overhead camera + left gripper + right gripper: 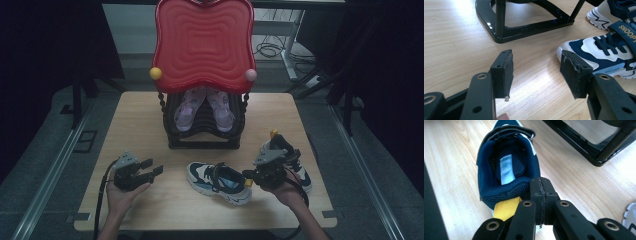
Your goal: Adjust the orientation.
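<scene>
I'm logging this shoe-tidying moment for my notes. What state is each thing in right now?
left gripper: open, empty, above the table
right gripper: shut at the near sneaker's heel
near sneaker: on the table, strap fastened
far sneaker: on the table, partly hidden
purple shoes: paired on the black rack

Lab: dark curtains, floor cables

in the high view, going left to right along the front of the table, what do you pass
left gripper → near shoe → right gripper → far shoe
</scene>
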Available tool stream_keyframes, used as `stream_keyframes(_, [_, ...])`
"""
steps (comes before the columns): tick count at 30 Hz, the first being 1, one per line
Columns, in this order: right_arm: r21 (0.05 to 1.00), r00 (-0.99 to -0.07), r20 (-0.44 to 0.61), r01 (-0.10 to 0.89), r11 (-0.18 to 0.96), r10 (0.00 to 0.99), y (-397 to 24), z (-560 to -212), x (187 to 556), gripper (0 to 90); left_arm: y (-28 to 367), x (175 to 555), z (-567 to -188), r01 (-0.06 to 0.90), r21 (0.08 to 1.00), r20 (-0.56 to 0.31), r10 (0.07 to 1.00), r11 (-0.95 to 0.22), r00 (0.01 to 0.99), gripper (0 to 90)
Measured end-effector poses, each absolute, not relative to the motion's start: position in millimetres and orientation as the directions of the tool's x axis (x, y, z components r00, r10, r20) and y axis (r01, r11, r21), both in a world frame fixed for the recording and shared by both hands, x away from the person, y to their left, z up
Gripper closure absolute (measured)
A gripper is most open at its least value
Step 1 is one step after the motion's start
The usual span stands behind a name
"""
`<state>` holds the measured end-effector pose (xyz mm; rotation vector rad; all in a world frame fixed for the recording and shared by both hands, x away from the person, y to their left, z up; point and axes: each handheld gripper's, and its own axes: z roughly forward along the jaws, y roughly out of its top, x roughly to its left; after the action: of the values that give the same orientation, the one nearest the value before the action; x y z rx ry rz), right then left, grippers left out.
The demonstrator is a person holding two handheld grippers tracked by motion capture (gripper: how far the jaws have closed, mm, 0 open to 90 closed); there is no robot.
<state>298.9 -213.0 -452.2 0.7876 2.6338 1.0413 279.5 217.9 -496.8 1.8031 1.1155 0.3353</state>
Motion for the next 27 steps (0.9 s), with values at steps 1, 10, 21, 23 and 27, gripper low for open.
stream_keyframes(1, [0.681,-0.839,0.006,0.402,0.612,0.544,-211.9,-451.3,296.1,90.0,218.0,279.6,-496.8,0.542,0.831,-0.233,0.805,-0.127,0.545,44.6])
stream_keyframes(10, [0.681,-0.854,0.004,0.383,0.624,0.52,-205.9,-450.9,281.4,90.0,218.2,279.5,-496.6,0.543,0.83,-0.233,0.805,-0.127,0.545,44.6])
stream_keyframes(21, [0.685,-0.884,0.009,0.346,0.641,0.468,-188.4,-453.1,265.5,90.0,218.3,279.3,-496.6,0.543,0.83,-0.233,0.805,-0.127,0.545,44.5])
stream_keyframes(23, [0.685,-0.888,0.01,0.341,0.644,0.459,-184.5,-453.1,263.0,90.0,218.8,279.2,-496.3,0.542,0.831,-0.234,0.806,-0.125,0.544,44.5])
stream_keyframes(27, [0.687,-0.895,0.009,0.33,0.647,0.447,-180.9,-453.1,260.5,89.9,219.3,279.0,-496.1,0.542,0.831,-0.234,0.807,-0.124,0.543,44.5])
